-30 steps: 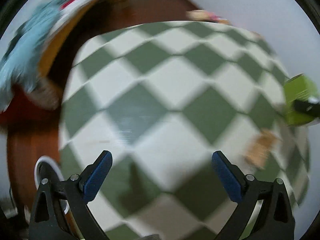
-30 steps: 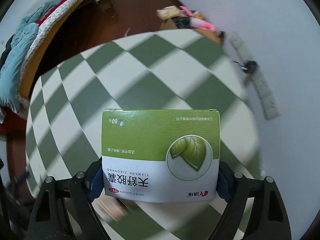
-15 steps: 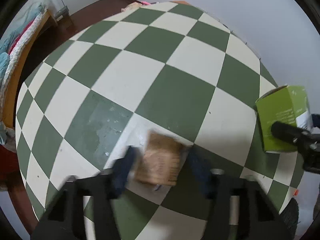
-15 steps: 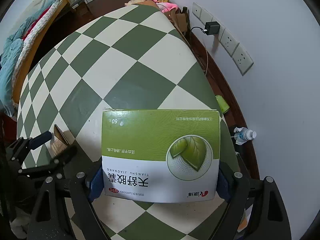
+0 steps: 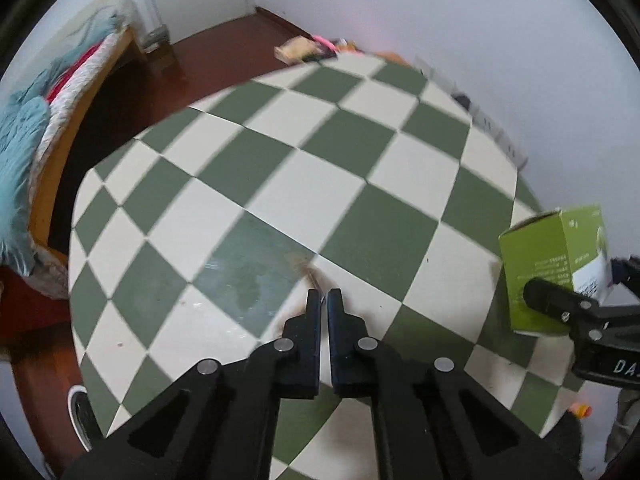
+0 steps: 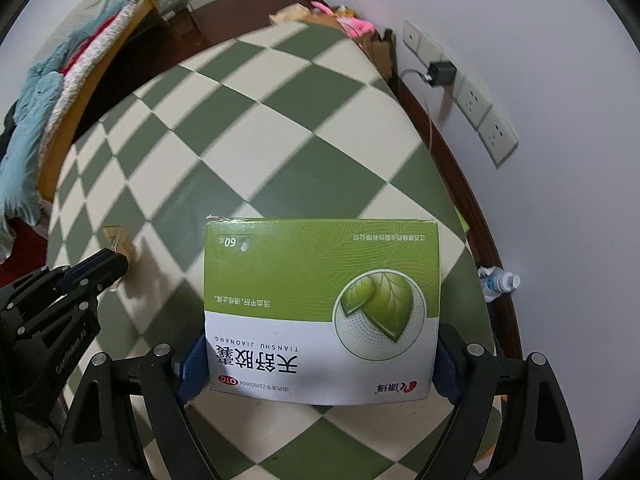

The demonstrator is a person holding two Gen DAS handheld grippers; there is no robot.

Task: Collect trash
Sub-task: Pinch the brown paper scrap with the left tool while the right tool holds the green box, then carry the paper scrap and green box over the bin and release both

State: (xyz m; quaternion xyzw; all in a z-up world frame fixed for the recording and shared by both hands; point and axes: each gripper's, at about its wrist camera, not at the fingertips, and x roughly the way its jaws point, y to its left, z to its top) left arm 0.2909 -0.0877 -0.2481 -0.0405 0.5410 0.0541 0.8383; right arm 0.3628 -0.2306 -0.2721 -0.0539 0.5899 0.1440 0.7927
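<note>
Grip status first: the left gripper [image 5: 324, 294] has its fingers pressed together on a thin brown cardboard scrap [image 5: 308, 270], seen edge-on in the left wrist view and as a small tan piece [image 6: 117, 240] standing out from the fingertips in the right wrist view. The right gripper [image 6: 320, 364] is clamped wide across the sides of a green and white medicine box [image 6: 320, 304], pads flat on both end faces, with the box held above the green and cream checkered table [image 5: 256, 168]. Both items appear clear of the surface, so the step in hand is judged to be carrying them to a bin; no bin is visible in either view. Maintain closing pressure on the scrap, since only its near end is pinched and it could slip out. Keep the box level to prevent rotation between the pads. Keep the two grippers apart during transport. A plastic bottle [image 6: 498, 282] on the floor by the wall is likely the next item.
</note>
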